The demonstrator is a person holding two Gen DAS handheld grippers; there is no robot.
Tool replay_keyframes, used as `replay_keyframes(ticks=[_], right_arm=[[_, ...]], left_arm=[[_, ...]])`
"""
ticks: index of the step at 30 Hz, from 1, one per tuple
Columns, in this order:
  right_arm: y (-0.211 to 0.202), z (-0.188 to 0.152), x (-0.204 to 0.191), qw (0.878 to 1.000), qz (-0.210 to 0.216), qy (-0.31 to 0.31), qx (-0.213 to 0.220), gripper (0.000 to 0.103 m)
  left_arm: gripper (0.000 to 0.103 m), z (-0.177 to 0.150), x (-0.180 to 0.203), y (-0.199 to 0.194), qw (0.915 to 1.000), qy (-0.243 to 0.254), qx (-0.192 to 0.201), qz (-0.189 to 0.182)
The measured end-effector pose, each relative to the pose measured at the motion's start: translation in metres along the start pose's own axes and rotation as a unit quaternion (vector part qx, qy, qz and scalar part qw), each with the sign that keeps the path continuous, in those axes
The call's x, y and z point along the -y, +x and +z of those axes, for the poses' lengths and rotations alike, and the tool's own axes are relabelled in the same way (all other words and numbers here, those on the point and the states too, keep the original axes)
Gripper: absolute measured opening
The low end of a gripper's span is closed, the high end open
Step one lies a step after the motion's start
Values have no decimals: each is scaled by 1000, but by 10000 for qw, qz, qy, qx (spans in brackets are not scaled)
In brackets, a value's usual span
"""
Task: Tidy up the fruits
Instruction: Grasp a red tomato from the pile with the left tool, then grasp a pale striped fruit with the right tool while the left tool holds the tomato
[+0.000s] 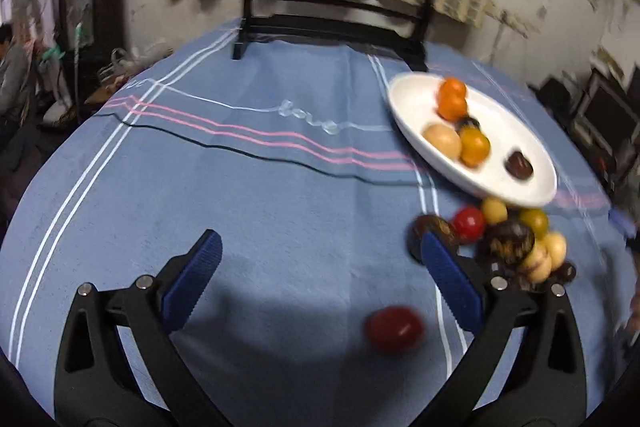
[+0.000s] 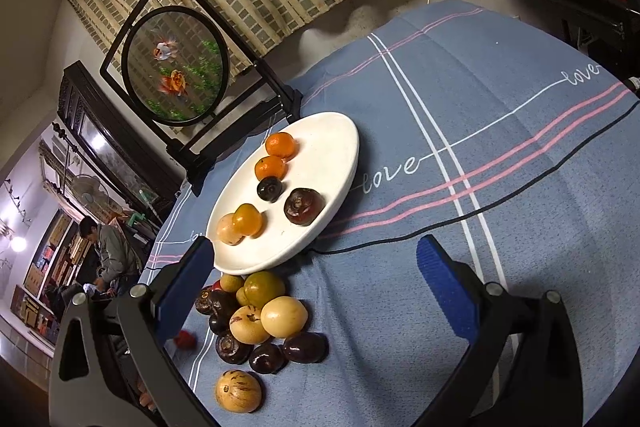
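On the blue cloth (image 1: 280, 227), a red fruit (image 1: 394, 329) (blurred) lay loose between the spread jaws of the left gripper (image 1: 318, 251). Near it, the right gripper (image 2: 314, 253) stood spread too, empty, over heaped fruits (image 2: 256, 319) beside the white plate (image 2: 332, 147).

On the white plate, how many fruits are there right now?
6 on the white plate: two oranges, a small dark fruit, a brown fruit, an amber fruit, a pale fruit.
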State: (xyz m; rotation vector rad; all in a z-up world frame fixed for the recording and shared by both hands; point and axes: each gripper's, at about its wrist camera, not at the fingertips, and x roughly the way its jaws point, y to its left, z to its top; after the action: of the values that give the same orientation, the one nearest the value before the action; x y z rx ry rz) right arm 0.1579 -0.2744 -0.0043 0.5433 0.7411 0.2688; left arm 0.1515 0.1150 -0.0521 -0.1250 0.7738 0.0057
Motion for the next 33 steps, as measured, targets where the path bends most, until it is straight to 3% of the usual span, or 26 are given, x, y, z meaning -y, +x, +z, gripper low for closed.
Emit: replay_keyframes(ticks=[4, 6, 9, 12, 20, 21, 26, 31, 33], right_arm=[[3, 0, 3, 10000, -14, 59, -76, 102], [3, 0, 3, 9999, -8, 65, -85, 102], [3, -1, 3, 9999, 17, 69, -99, 102], [6, -2, 3, 9998, 4, 81, -185, 102], [7, -3, 4, 9997, -34, 109, -234, 102], [7, -3, 5, 9996, -33, 116, -248, 102], [8, -4, 4, 9995, -15, 109, -285, 102], [8, -4, 3, 9995, -23, 96, -292, 102], [9, -5, 2, 9995, -31, 54, -300, 102]], left_arm=[[101, -14, 19, 1, 9982, 553, -212, 34], [101, -16, 20, -6, 9980, 597, -109, -146], [99, -20, 19, -10, 9963, 643, -260, -498], [99, -31, 20, -13, 9948, 783, -461, -453], [99, -42, 26, -24, 9920, 1106, -347, -496], [98, -42, 26, -22, 9918, 1112, -382, -495], [62, -42, 26, -11, 9889, 1046, -731, -756], [60, -44, 26, -5, 9875, 947, -886, -894], [54, -44, 26, -4, 9875, 916, -891, -922]])
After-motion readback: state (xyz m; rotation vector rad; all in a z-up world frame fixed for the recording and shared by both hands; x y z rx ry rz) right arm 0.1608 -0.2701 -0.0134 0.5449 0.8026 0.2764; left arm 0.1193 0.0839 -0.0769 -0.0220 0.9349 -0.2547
